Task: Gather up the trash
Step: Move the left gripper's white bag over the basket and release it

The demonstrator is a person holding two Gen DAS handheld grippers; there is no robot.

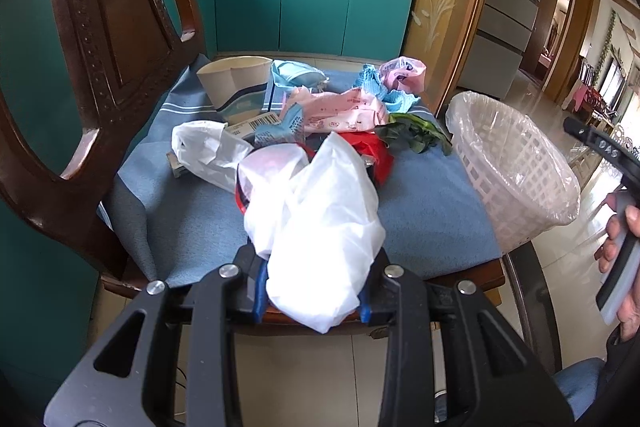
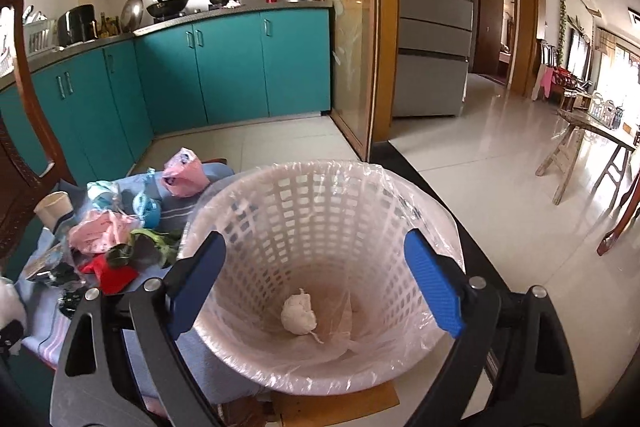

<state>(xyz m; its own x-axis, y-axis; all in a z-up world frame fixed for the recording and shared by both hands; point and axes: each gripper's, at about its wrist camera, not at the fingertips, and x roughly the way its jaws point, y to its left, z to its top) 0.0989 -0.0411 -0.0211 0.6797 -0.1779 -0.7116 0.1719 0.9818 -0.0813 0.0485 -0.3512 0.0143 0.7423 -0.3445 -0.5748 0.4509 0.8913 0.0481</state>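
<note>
A chair seat covered with a blue cloth is holding a heap of litter, and a white lattice basket lined with thin plastic is standing at the seat's right edge. The left gripper is pinching a crumpled white plastic bag between its blue pads at the near edge of the seat. The bag is looking feather-light, limp and slippery, so a pinch on a bunched fold is seeming safer than one on a single loose layer, which could slide out. The right gripper is hovering over the basket mouth with its tongs spread wide and nothing between them; a small white wad is lying at the bottom of the basket. Farther back on the seat a paper cup is lying beside pink wrappers, a red scrap and green leaves. The cup is probably stiff but crushable, best taken by its rim; the leaves are looking soft and easily torn
</note>
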